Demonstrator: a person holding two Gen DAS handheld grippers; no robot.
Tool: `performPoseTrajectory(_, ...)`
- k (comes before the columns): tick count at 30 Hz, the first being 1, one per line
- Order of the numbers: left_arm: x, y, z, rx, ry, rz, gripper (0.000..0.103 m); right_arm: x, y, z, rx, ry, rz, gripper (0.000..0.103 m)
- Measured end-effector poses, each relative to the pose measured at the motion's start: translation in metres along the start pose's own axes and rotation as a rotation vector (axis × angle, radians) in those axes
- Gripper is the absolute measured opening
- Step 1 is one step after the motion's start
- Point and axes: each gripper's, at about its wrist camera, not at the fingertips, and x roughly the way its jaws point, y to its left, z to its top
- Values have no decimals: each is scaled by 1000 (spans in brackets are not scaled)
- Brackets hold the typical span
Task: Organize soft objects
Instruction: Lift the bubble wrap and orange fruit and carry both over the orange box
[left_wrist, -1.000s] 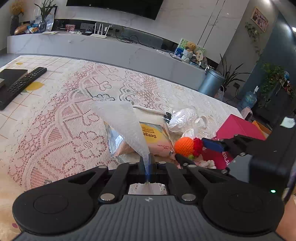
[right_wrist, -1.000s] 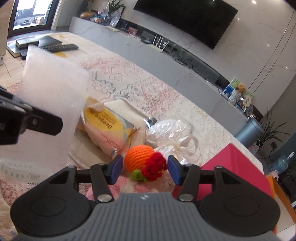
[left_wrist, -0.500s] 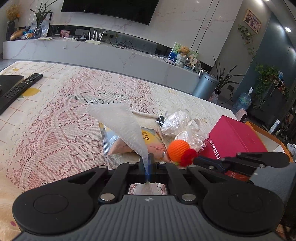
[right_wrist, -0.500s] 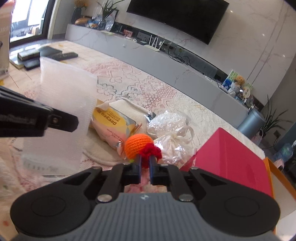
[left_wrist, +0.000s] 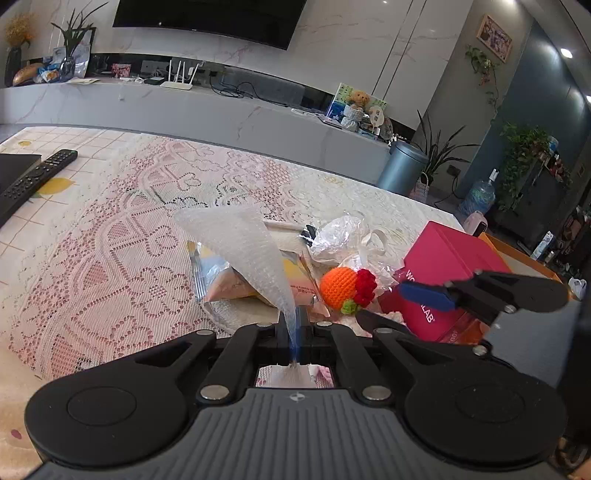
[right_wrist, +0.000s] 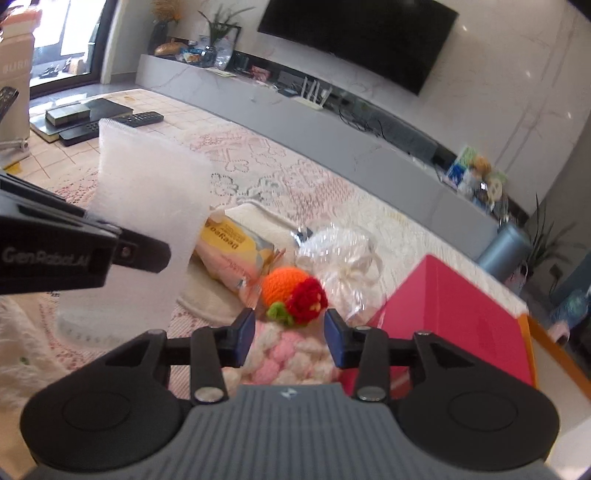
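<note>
On the left, my left gripper (left_wrist: 295, 332) is pinched tight on the bottom edge of a bubble-wrap bag (left_wrist: 243, 251), which stands up from the jaws as a limp, twisted sheet. To do this step well I judge I should keep that pinch firm and hold the bag steady and clear of the pile, so its mouth can be found and a toy dropped in without the film folding over.

In the middle of the lace tablecloth (left_wrist: 110, 240) lies the pile: a yellow snack packet (right_wrist: 229, 243) on a cream cloth, a crinkled clear plastic bag (right_wrist: 340, 247) behind, and the crocheted orange toy (right_wrist: 284, 286) with its red flower and green leaf, resting just in front of my right gripper's tips. A pink-and-white knitted piece (right_wrist: 291, 354) lies under those tips.

To the right, my right gripper (right_wrist: 290, 332) is partly spread and its jaws are opening; nothing sits between the blue pads, and the toy lies just beyond them, untouched. I would advance low and level, centre the orange body between the pads, and close gently, since yarn squashes. The red box (right_wrist: 454, 325) stands just beside, so I should keep the outer finger off it.
</note>
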Motion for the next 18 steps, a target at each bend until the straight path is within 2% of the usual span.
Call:
performPoseTrajectory(6, 7, 5, 1, -24, 18, -9, 1, 35, 4, 9, -80, 49, -25, 43)
performPoseTrajectory(11, 12, 6, 1, -32, 34, -21, 1, 54, 6, 8, -117, 57, -24, 54)
performPoseTrajectory(14, 13, 5, 1, -30, 39, -21, 1, 56, 6, 6, -101, 72, 2, 46)
performPoseTrajectory(18, 12, 5, 0, -28, 36, -19, 1, 43, 3, 3, -60, 51, 2, 42)
